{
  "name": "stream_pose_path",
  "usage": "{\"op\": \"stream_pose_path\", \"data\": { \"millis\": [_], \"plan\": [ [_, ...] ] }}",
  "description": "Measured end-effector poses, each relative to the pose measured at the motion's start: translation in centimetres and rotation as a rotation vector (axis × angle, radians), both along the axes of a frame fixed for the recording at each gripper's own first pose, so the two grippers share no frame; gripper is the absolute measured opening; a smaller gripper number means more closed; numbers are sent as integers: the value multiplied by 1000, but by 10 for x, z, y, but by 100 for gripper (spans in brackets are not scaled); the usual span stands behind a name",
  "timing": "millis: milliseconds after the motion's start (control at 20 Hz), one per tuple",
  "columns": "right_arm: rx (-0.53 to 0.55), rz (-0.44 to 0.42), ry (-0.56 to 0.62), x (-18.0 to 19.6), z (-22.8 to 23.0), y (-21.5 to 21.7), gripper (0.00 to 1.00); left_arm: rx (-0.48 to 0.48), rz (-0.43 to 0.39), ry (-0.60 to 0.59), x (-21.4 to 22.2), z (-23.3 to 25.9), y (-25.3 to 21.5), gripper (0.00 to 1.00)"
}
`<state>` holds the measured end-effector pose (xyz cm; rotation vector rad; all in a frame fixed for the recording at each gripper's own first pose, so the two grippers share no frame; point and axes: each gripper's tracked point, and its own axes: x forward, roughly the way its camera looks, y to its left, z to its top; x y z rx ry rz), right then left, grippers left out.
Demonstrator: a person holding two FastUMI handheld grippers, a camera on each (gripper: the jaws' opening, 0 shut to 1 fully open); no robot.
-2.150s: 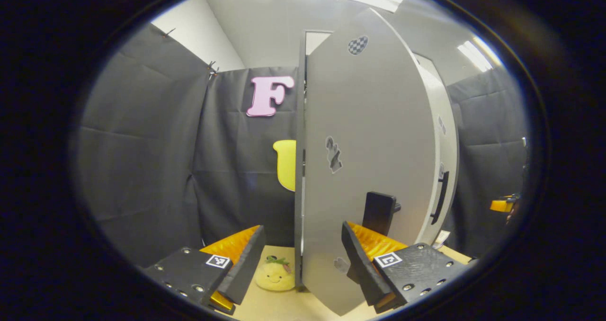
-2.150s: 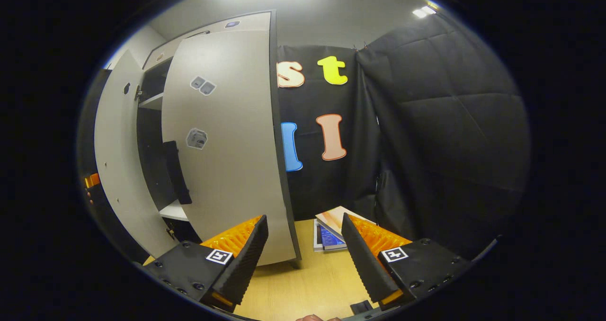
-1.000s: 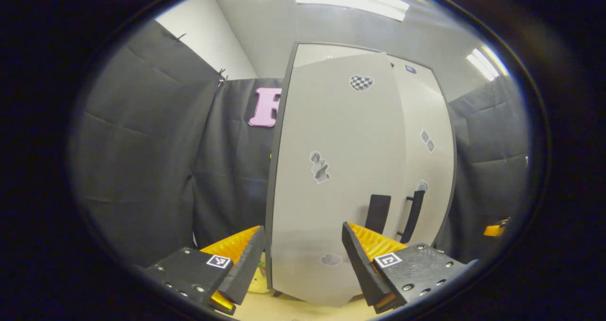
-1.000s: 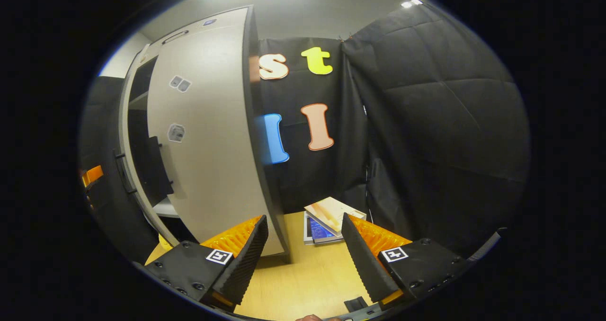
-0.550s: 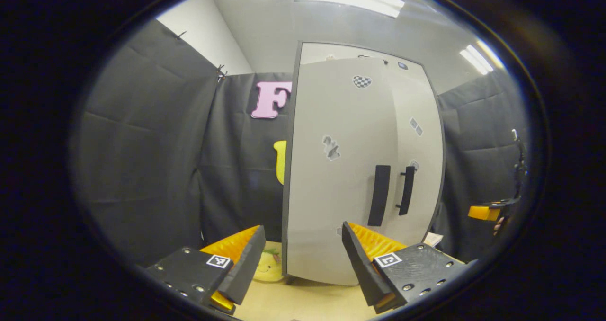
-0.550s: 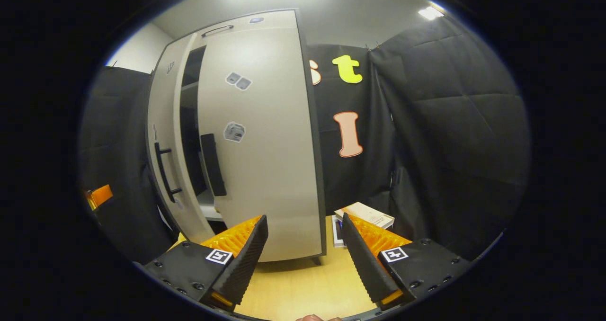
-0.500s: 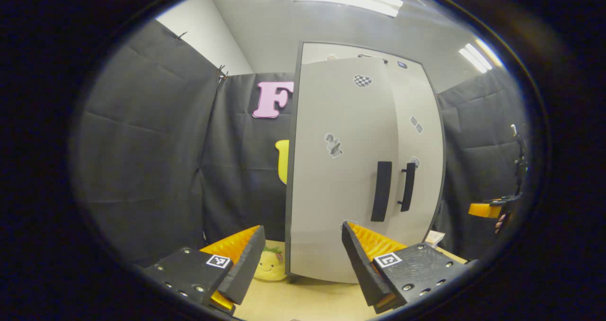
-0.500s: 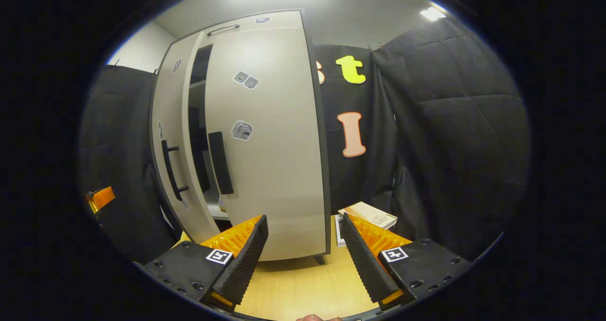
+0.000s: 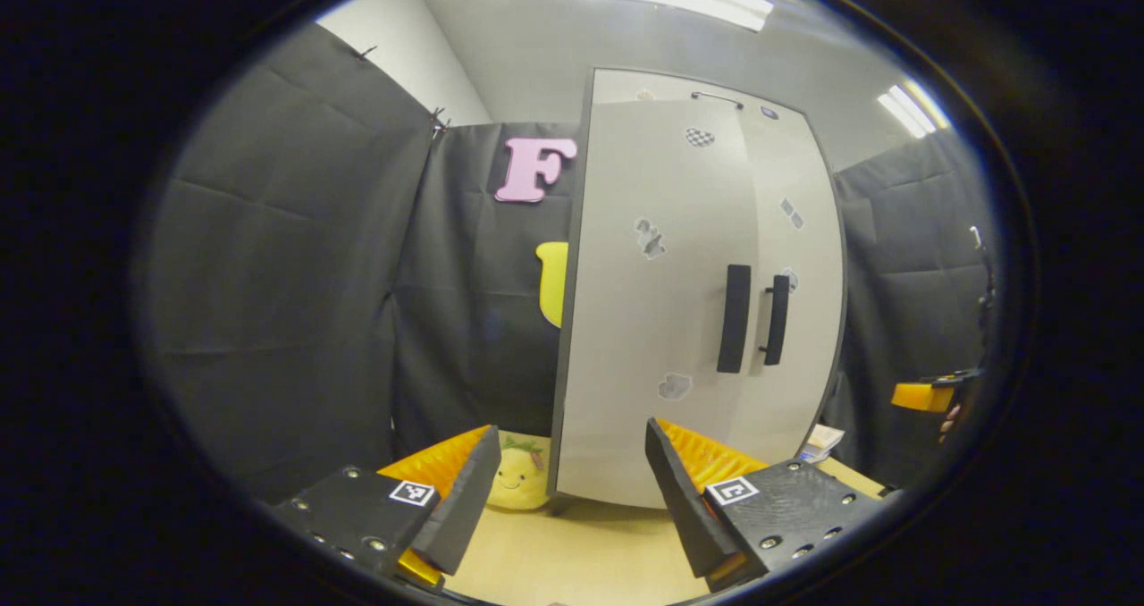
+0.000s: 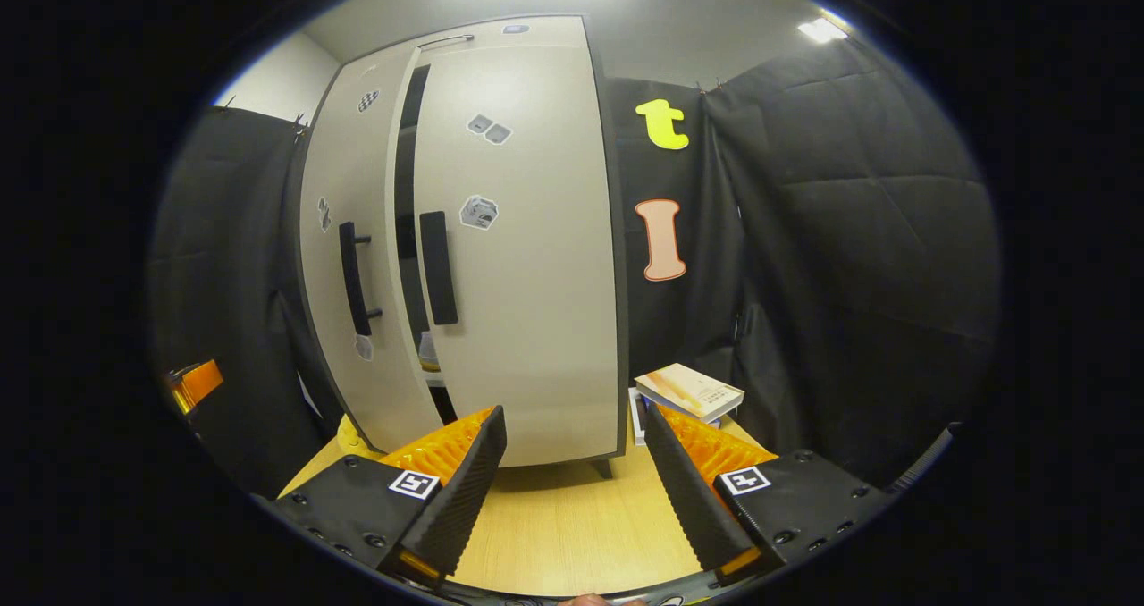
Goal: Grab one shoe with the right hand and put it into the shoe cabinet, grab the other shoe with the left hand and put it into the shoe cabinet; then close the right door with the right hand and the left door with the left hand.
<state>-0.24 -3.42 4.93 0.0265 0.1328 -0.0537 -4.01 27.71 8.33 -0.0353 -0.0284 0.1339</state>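
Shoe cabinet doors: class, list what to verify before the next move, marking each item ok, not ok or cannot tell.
1. Doors fully shut: not ok. A dark gap shows between the left door and the right door.
2. Left claw open and empty: ok.
3. Right claw open and empty: ok.
4. Both shoes inside: cannot tell.
5. Books clear of the right door: ok.

Yellow plush toy (image 9: 517, 479) on wooden bench (image 10: 554, 534); stacked books (image 10: 688, 393) on bench beside cloth wall.
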Motion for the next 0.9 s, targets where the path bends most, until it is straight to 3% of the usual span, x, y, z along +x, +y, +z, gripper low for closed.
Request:
{"op": "stream_pose_path", "data": {
  "millis": [400,750,800,900],
  "plan": [
    [0,-50,-48,-2,17,-11,98,-10,-67,-17,19,2,-22,94],
    [-14,-86,-36,-4,21,-34,98,-33,-68,-31,32,2,-34,94],
    [-5,-92,-45,-4,24,-39,92,-33,-65,-39,35,6,-36,94],
    [10,-102,-60,-1,29,-48,92,-29,-55,-52,36,11,-37,94]
  ]
}}
